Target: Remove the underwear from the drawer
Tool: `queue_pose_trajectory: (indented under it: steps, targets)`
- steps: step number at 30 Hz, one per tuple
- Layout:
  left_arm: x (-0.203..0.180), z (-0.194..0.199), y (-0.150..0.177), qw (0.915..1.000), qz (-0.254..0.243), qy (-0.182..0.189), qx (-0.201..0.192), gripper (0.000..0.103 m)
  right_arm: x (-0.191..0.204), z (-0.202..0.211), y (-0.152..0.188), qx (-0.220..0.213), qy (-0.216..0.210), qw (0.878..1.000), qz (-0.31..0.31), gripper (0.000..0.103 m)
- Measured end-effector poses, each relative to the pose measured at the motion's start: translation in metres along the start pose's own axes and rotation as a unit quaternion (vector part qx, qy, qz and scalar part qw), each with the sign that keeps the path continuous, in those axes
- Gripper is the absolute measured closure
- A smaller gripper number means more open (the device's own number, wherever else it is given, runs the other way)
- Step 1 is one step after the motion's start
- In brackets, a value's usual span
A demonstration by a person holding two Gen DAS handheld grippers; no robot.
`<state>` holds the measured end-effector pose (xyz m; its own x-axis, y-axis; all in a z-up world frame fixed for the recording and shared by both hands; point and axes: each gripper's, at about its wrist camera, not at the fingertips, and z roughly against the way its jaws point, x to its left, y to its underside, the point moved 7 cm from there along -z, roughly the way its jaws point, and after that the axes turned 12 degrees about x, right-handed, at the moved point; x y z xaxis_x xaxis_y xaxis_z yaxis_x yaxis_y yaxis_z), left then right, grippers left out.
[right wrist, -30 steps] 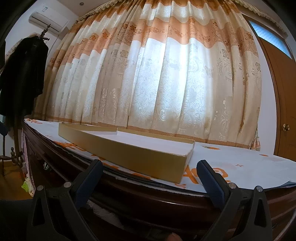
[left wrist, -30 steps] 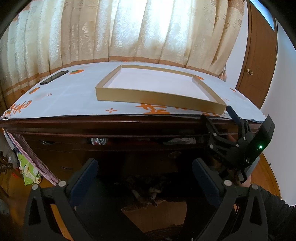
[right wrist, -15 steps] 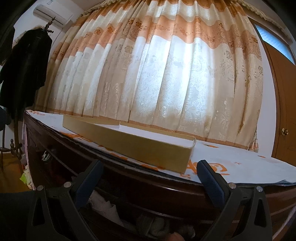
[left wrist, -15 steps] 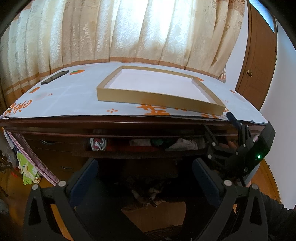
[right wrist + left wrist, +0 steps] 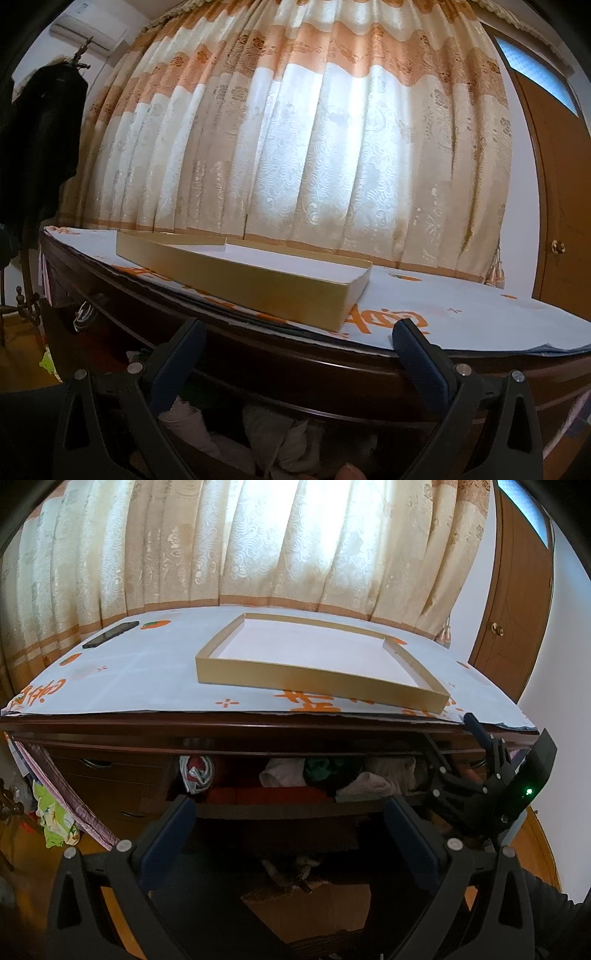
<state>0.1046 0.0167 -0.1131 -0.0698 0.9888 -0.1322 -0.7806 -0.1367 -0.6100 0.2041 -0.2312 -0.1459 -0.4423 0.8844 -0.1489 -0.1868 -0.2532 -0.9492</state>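
Lying bunched in the drawer point(image 5: 273, 808), the underwear point(image 5: 284, 773) sits as a loose heap of pale, green and striped cloth just behind the drawer's front board, so it can be reached from above through the gap under the table point(image 5: 122, 672) edge. That gap looks narrow, which is probably why neither tool is inside it yet. At the drawer's right end, the right gripper point(image 5: 454, 753) reaches into the dark opening beside the clothes, most likely because it is working the drawer outward; its own camera shows its fingers point(image 5: 173, 365) spread wide with cloth below them and nothing between them. In front of the drawer and lower, the left gripper point(image 5: 288, 830) hangs with fingers likewise wide and bare, seemingly waiting for room to dip in. On the table above, a shallow gold box lid point(image 5: 314, 681) lies open side up, perhaps the intended landing place, with a dark phone point(image 5: 110, 634) well apart near the curtain point(image 5: 295, 542).
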Motion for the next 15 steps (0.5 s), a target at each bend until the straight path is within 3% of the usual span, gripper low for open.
queue_pose_trajectory:
  steps: [15]
  targets:
    - [0.001,0.016,-0.005,0.9995,-0.005,-0.002,-0.030,0.000,0.006,0.019,0.007,0.023,-0.004,1.000,0.008,0.001]
